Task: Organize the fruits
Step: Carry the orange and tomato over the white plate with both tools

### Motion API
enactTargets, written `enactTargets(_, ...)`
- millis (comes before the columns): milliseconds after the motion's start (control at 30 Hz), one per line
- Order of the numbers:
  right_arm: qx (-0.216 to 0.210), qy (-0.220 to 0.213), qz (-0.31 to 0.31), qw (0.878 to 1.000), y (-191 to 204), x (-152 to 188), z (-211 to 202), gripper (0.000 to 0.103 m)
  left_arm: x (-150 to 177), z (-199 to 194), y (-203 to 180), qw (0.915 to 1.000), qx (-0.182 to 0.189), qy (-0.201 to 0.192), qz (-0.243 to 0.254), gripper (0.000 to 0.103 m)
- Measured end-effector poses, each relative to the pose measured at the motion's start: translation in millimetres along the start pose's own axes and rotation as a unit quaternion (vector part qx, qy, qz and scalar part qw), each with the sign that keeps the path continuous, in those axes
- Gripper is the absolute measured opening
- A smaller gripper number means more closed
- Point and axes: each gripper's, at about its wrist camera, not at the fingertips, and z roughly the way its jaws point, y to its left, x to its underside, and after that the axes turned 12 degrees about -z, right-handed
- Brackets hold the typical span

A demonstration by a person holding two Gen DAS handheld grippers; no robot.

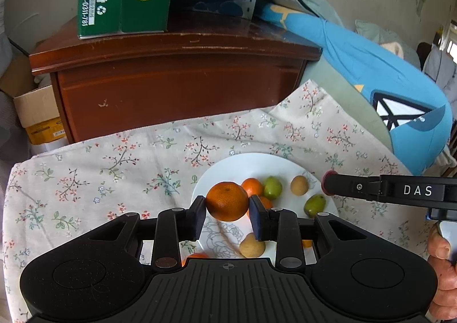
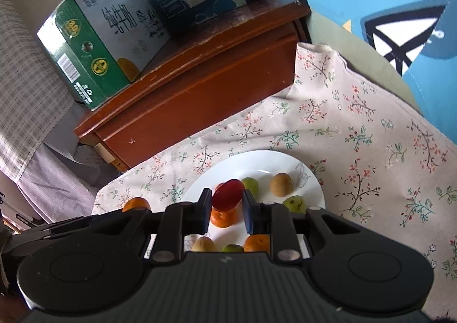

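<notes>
left wrist view: round orange mandarin [image 1: 227, 201] pinched between the pads of the left gripper [image 1: 228, 208] at lower centre, jaws narrowed onto it, raised above the white round plate [image 1: 251, 161]. on the plate behind: a smaller orange mandarin [image 1: 252, 186], two green oval fruits [image 1: 272, 187], two tan round fruits [image 1: 299, 185]. right gripper [image 1: 328, 183] entering from the right edge, a dark red bit at its tip.

right wrist view: dark red oval fruit [image 2: 227, 195] clamped in the right gripper at centre, jaws nearly together, above the same plate of orange, green and tan fruits on flowered beige cloth [image 2: 371, 151].
</notes>
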Motion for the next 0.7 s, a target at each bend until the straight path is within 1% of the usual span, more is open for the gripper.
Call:
enactTargets(267,-0.004,0.01,0.013,1.0,-8.2,3.6,15.7,0.023,1.0,19.3,-3.2,0.9998,-0.001,0.018,0.011,0.03)
enactTargets(367,-0.006,0.019,0.014,1.0,-9.9,6.3,22.4,0.023,5.6,28.5,-5.3,0.9994,-0.002,0.03,0.019,0.03)
enactTargets(467,-0.006,0.031,0.028,0.999,-14.3,10.7,30.3,0.023,9.6,36.1,-6.5,0.9989,-0.003,0.041,0.022,0.03)
enactTargets(600,-0.001,0.035,0.033,0.999,-16.4,13.9,36.1,0.023,11.0,40.7,-6.8,0.9987,-0.006,0.044,0.022,0.03)
enactTargets(700,0.001,0.034,0.041,0.999,-17.8,14.5,38.1,0.026,10.8,40.5,-9.0,0.9988,-0.008,0.043,0.024,0.032)
